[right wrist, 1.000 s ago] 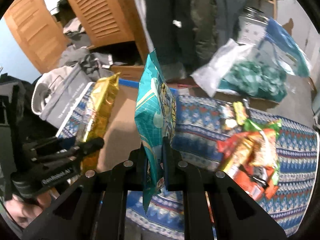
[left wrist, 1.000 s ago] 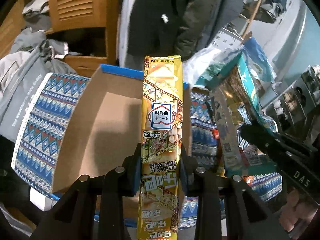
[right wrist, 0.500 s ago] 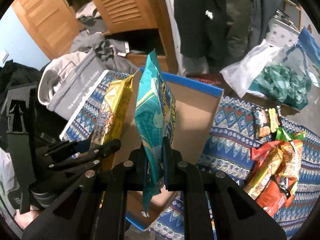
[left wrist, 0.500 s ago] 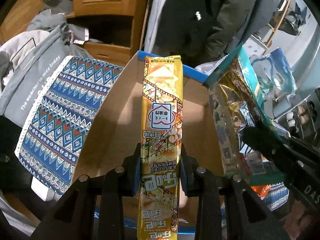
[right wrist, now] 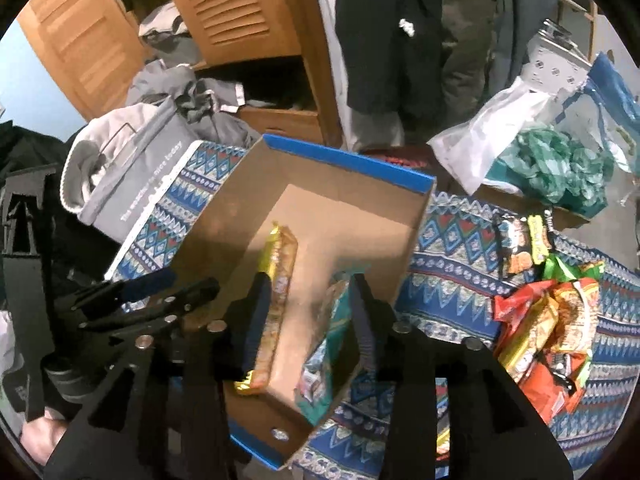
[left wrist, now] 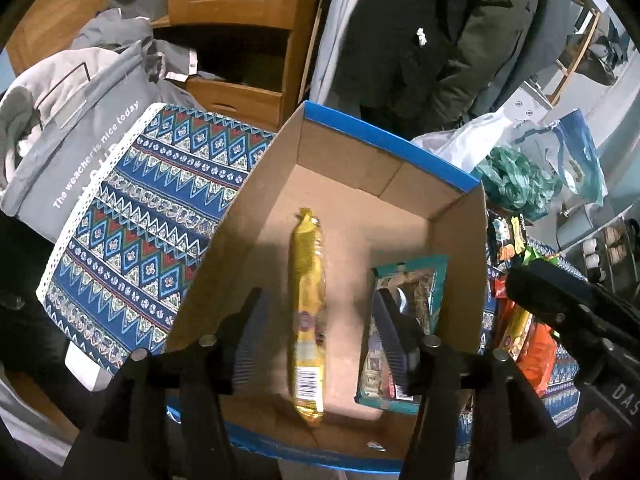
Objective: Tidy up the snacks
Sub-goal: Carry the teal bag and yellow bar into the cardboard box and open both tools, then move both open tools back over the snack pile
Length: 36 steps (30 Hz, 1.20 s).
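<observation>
Both my grippers, left [left wrist: 320,320] and right [right wrist: 308,308], are opening with nothing gripped, yellow pack [left wrist: 307,312] mid-box [left wrist: 384,136], teal bag [left wrist: 404,320] at three o'clock, so I'd lift straight up, clear of the walls.

Both grips let go: the left gripper [left wrist: 320,312] is opening its jaws and the yellow packet [left wrist: 307,312] now lies on the cardboard box [left wrist: 384,140] floor, while the teal packet [left wrist: 404,332], dropped from the opening right gripper [right wrist: 308,312], rests by the box's right wall.
</observation>
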Each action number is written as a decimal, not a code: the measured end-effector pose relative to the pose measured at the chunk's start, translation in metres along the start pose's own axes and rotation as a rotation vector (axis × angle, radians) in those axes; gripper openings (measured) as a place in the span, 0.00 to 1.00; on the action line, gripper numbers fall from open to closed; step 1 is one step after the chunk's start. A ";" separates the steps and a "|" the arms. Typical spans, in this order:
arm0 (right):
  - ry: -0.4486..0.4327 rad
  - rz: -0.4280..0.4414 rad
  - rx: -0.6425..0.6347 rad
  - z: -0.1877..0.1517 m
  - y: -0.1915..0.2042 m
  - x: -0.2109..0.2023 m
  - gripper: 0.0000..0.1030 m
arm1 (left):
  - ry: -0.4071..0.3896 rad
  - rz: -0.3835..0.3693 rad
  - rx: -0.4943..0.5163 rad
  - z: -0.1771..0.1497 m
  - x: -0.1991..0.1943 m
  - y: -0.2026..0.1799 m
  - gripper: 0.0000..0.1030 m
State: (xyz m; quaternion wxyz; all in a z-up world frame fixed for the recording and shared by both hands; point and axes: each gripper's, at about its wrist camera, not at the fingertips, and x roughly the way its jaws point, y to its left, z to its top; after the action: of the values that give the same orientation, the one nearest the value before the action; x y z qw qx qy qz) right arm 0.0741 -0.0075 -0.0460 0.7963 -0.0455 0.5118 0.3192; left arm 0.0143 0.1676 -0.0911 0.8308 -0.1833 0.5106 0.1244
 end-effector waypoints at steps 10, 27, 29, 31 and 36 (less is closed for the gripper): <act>-0.026 -0.056 0.035 -0.009 -0.019 -0.021 0.61 | -0.015 -0.043 0.033 -0.003 -0.009 -0.026 0.69; -0.048 -0.164 0.142 -0.048 -0.086 -0.061 0.63 | 0.003 -0.117 0.167 -0.018 -0.010 -0.097 0.69; -0.055 -0.180 0.158 -0.052 -0.095 -0.067 0.63 | 0.005 -0.115 0.178 -0.021 -0.010 -0.103 0.71; -0.061 -0.197 0.172 -0.056 -0.104 -0.072 0.63 | 0.003 -0.112 0.195 -0.024 -0.010 -0.110 0.74; -0.054 -0.237 0.212 -0.074 -0.125 -0.077 0.63 | 0.014 -0.109 0.245 -0.034 -0.005 -0.129 0.74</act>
State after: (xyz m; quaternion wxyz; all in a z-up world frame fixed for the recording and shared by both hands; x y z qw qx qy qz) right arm 0.0645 -0.1714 -0.0479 0.8423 -0.0125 0.5120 0.1680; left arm 0.0350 0.0367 -0.0774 0.8488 -0.1090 0.5172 0.0146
